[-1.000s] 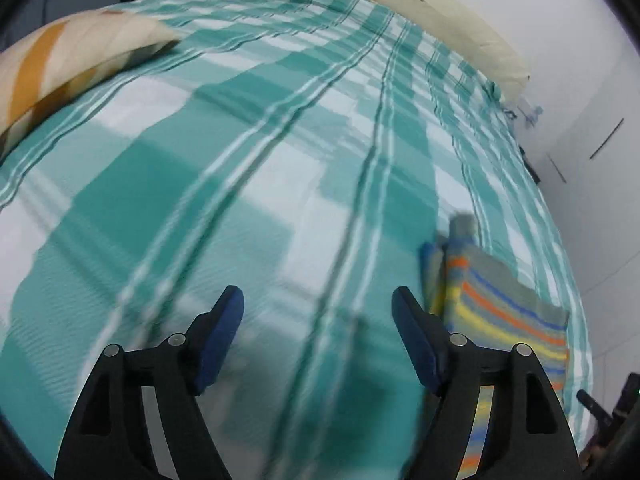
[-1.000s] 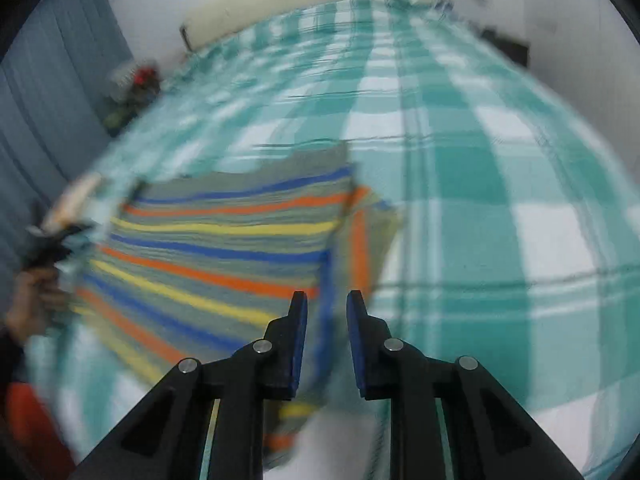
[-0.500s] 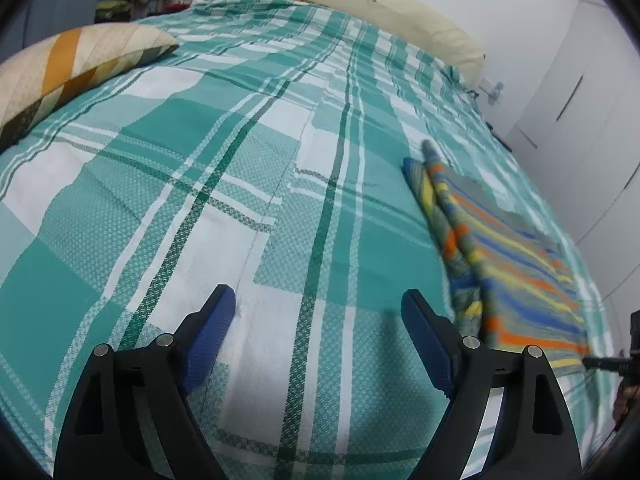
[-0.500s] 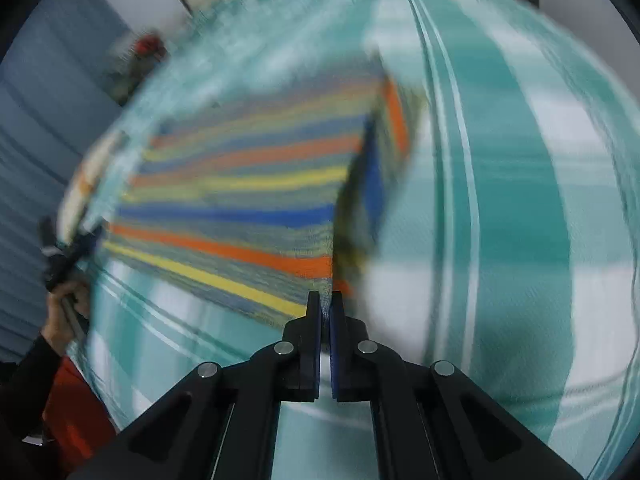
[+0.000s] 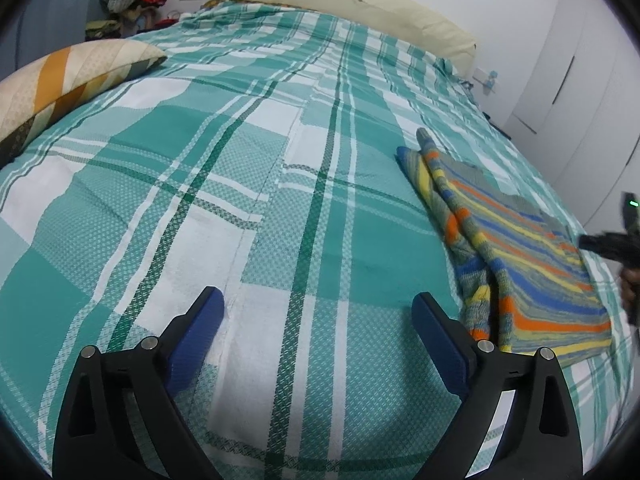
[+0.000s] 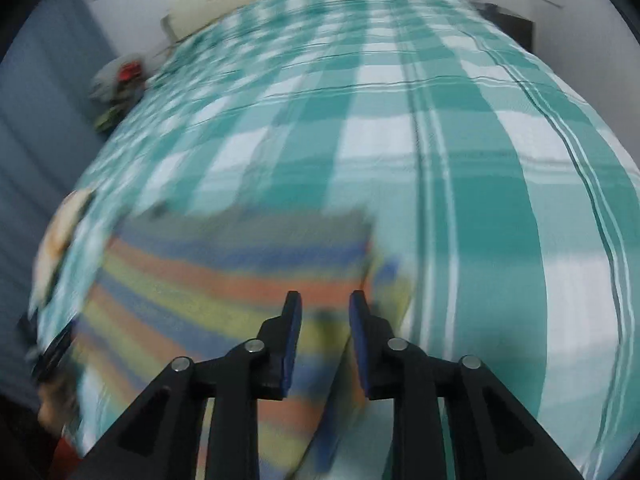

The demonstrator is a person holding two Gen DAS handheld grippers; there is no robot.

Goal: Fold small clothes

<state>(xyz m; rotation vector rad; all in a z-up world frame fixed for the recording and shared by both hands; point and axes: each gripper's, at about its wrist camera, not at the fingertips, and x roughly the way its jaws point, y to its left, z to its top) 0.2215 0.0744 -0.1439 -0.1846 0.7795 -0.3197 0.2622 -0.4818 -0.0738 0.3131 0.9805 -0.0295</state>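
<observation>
Green-and-white plaid bedspread covers the whole bed, and the striped garment lies folded flat on it, well away from the striped pillow at the far side. From the garment, the left tool sits off to one side over bare bedspread, its blue pads spread wide and holding nothing; the garment's rolled, doubled edge faces it. The garment's long axis runs from the foot toward the cream headboard cushion. The right tool hovers directly over the garment's near corner, its jaws a narrow gap apart with nothing clearly between them, though that view is blurred. So the right tool is plainly the nearer one, already above the cloth, while the left would have to cross sideways to reach the folded edge. I judge the fold to be close to finished, with perhaps one more tuck or a smoothing to come.
</observation>
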